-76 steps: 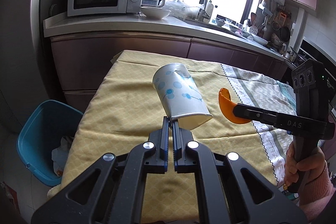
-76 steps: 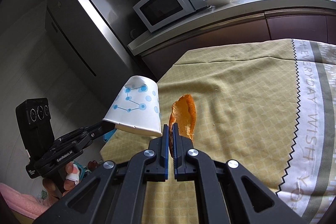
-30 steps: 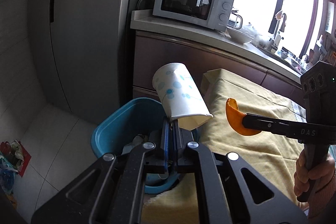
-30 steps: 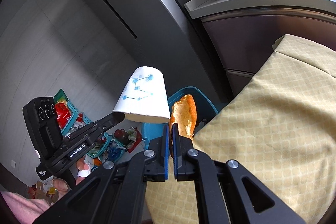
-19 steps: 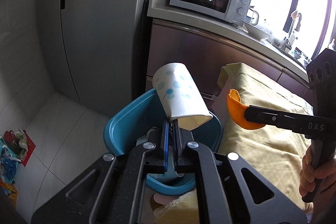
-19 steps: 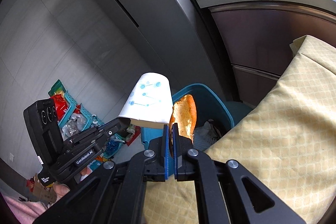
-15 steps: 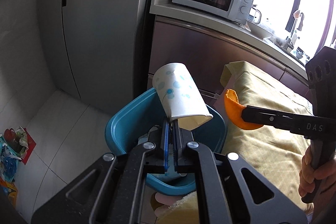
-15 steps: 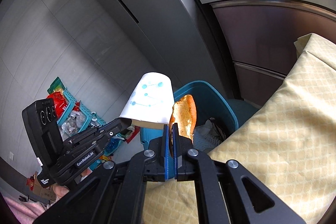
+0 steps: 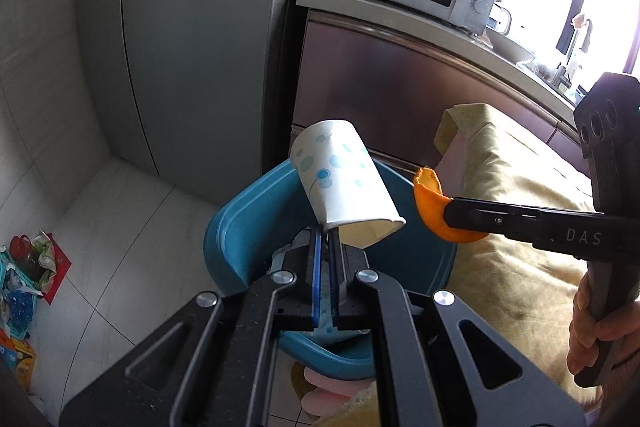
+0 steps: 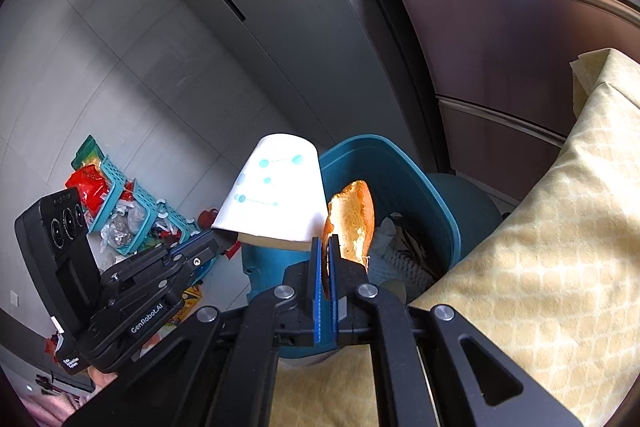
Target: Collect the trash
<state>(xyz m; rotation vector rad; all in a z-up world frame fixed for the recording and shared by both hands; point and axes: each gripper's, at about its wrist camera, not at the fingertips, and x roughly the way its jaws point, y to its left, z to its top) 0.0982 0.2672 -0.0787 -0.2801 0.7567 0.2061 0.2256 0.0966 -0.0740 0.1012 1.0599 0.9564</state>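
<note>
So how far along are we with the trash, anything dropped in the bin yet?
Picked up and carried to the bin: the left gripper is shut on the paper cup, the right gripper shut on the orange peel. Both hang above the blue bin, which already holds other scraps. Left to do: release both.

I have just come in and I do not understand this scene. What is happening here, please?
A person is clearing trash with two handheld grippers. The left gripper is shut on the rim of a paper cup; the right gripper is shut on an orange peel. Both hang over the blue bin beside the table, nothing dropped yet.
</note>
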